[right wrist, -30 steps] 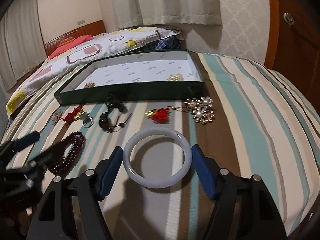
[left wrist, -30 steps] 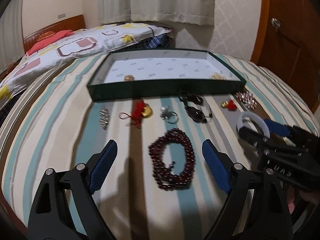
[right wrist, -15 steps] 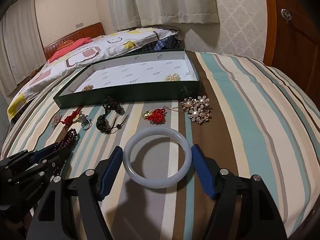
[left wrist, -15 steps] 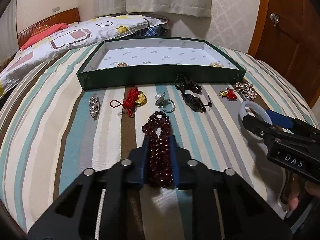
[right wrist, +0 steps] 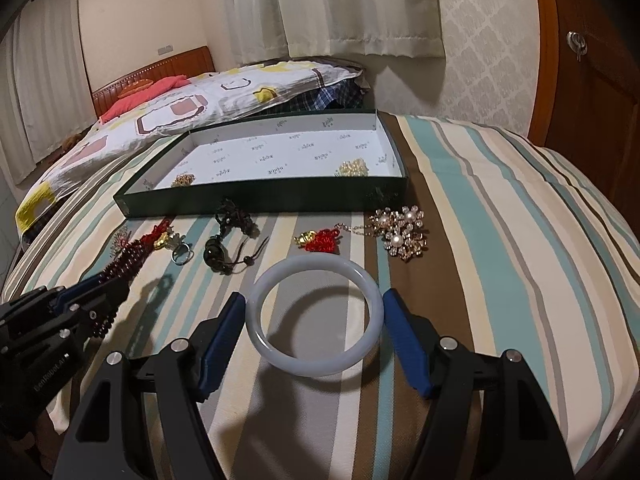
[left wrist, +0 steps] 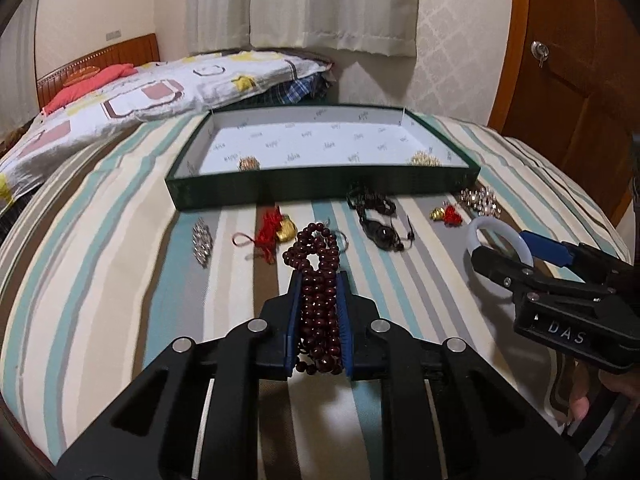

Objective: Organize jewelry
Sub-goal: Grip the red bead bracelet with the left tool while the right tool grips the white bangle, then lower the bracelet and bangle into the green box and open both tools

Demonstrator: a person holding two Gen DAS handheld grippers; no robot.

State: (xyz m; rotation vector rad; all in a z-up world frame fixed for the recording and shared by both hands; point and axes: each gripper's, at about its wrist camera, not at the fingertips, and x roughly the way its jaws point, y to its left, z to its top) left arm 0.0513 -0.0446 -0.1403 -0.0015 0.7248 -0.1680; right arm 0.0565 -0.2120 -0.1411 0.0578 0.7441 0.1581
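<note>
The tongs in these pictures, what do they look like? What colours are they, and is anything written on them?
Both are black plastic frames with triangular cut-outs and round silver rivets. Each finger ends in a flat blue pad. The left tongs and right tongs look alike. White letters "DAS" show on the side of the right one in the left wrist view, and faint lettering runs along the left one's side. No cables or sleeves show.

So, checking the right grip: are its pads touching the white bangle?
Apart. The right wrist view shows striped cloth between the white bangle and both pads of the right gripper.
</note>
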